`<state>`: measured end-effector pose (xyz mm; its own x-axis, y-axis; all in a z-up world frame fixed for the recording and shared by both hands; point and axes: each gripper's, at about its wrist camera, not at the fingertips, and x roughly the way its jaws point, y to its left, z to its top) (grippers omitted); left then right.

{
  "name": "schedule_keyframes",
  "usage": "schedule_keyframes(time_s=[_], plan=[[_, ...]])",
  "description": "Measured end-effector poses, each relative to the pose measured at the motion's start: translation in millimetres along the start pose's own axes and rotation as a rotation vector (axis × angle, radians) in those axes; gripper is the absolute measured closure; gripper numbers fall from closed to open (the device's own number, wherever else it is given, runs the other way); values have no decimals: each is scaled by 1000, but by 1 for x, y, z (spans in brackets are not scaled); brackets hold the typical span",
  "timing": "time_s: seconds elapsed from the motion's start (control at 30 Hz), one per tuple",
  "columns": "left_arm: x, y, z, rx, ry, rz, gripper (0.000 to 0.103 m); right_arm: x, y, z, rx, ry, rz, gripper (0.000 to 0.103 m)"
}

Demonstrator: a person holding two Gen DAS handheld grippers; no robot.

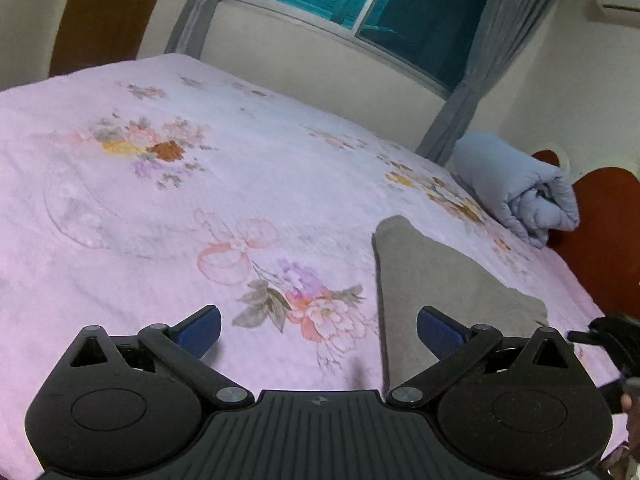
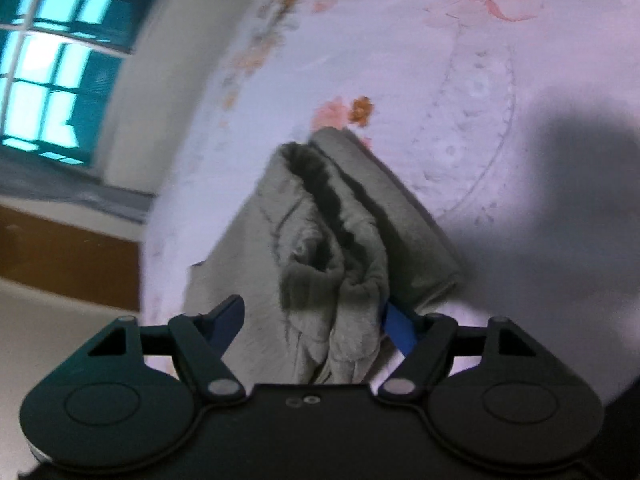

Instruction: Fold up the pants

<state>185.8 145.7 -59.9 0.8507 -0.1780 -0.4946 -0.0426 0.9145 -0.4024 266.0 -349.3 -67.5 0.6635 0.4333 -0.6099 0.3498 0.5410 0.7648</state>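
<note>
Your right gripper [image 2: 316, 322], jaws wide, straddles the bunched end of the grey pants [image 2: 332, 240], which stretch straight ahead across the floral bedspread [image 1: 160, 208], while your left gripper [image 1: 318, 330] hovers spread and empty beside them.
</note>
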Motion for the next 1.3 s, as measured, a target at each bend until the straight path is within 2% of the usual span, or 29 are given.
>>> schedule_keyframes(time_s=[0.03, 0.07, 0.1, 0.13, 0.17, 0.2, 0.23, 0.33, 0.4, 0.47, 0.53, 0.6, 0.63, 0.7, 0.8, 0.87, 1.0, 1.1, 1.13, 1.2, 1.3], plan=[[5, -2, -3, 3, 2, -6, 0, 5, 2, 0, 9, 6, -32, 34], [12, -10, -4, 9, 8, -14, 0, 11, 4, -2, 1, 11, -66, 41], [14, -11, -7, 21, 18, -32, 0, 15, 7, -4, -28, 5, -98, 57], [16, -14, -10, 40, 27, -48, 0, 18, 13, -7, -75, 2, -121, 69], [14, -20, -12, 70, 33, -61, 0, 17, 21, -10, -130, -15, -123, 73], [13, -24, -16, 119, 36, -66, 0, 8, 32, -14, -198, -43, -92, 73], [10, -28, -20, 159, 37, -75, 0, 1, 45, -17, -251, -77, -22, 76], [7, -34, -22, 193, 40, -116, 0, -20, 80, -20, -326, -138, 202, 82], [6, -36, -20, 192, 32, -119, 0, -33, 89, -20, -318, -178, 328, 82], [8, -36, -22, 191, 38, -116, 0, -38, 75, -19, -290, -206, 364, 81], [10, -34, -22, 176, 48, -114, 0, -24, 38, -16, -249, -205, 292, 81], [12, -33, -22, 154, 56, -115, 0, 13, -21, -10, -68, -101, 144, 81], [14, -33, -22, 151, 63, -115, 0, 22, -42, -11, -7, -77, 102, 81], [15, -35, -23, 164, 74, -109, 0, 21, -67, -16, 55, -110, 178, 81], [19, -40, -25, 190, 101, -124, 0, 19, -61, -17, 20, -118, 181, 81], [21, -48, -27, 232, 120, -129, 0, 12, -53, -15, 4, -124, 217, 81], [24, -61, -30, 291, 132, -106, 0, 7, -44, -8, -46, -130, 248, 81], [23, -58, -28, 271, 131, -102, 0, 15, -57, -5, -32, -110, 193, 80], [22, -56, -27, 259, 125, -101, 0, 15, -62, -5, -8, -111, 205, 80], [19, -50, -26, 229, 112, -103, 0, 2, -61, -10, -22, -143, 283, 80], [23, -41, -24, 175, 121, -96, 0, -6, -66, -11, -6, -188, 286, 80]])
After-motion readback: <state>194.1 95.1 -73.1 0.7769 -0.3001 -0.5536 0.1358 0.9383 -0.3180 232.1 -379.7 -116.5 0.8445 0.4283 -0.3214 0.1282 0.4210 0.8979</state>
